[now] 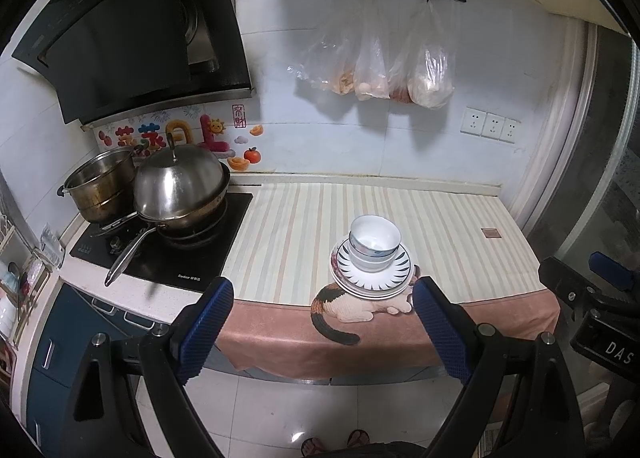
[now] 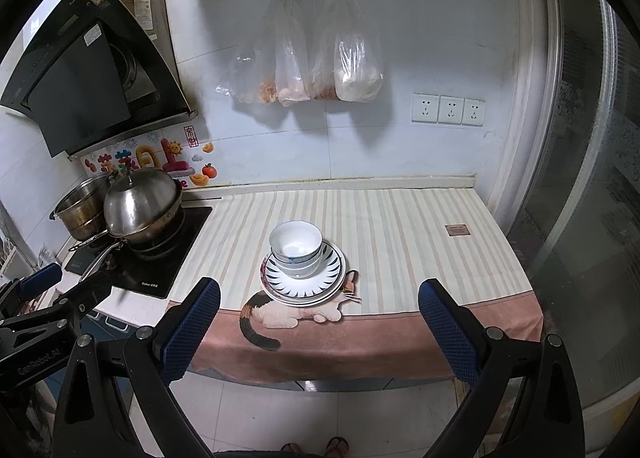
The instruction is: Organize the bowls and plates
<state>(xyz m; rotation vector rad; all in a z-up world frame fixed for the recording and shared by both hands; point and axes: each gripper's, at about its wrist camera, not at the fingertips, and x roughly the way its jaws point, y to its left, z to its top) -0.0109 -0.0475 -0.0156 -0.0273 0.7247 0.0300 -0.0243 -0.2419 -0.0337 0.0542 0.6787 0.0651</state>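
The stack of round white plates with dark blue ray-patterned rims [image 1: 370,278] [image 2: 303,283] sits on the striped cream cloth with a pink border [image 1: 304,218] [image 2: 384,226], near its front edge, resting partly over the printed calico cat [image 1: 352,308] [image 2: 288,314] so that the cat's head is mostly hidden. How many plates lie in the pile is hard to count; only their overlapping rims show. Nested white bowls with blue banding [image 1: 374,242] [image 2: 296,248] stand upright in the middle of the top plate; the lower bowls are largely covered by the uppermost one.

The left gripper [image 1: 323,304] hangs off the counter's front edge, blue-padded fingers [image 1: 204,326] spread wide and holding nothing, the stack at about 1 o'clock beyond it. The right gripper [image 2: 319,312] is likewise splayed wide and empty, the stack at about 11 o'clock.

At 9 o'clock, a steel domed-lid wok [image 1: 180,190] [image 2: 142,204] partly blocks a steel stockpot [image 1: 102,188] [image 2: 78,210] on the black hob [image 1: 160,254] [image 2: 160,266]. Clear plastic bags [image 1: 384,58] [image 2: 312,62] hang at 12 o'clock, their contents indistinct.
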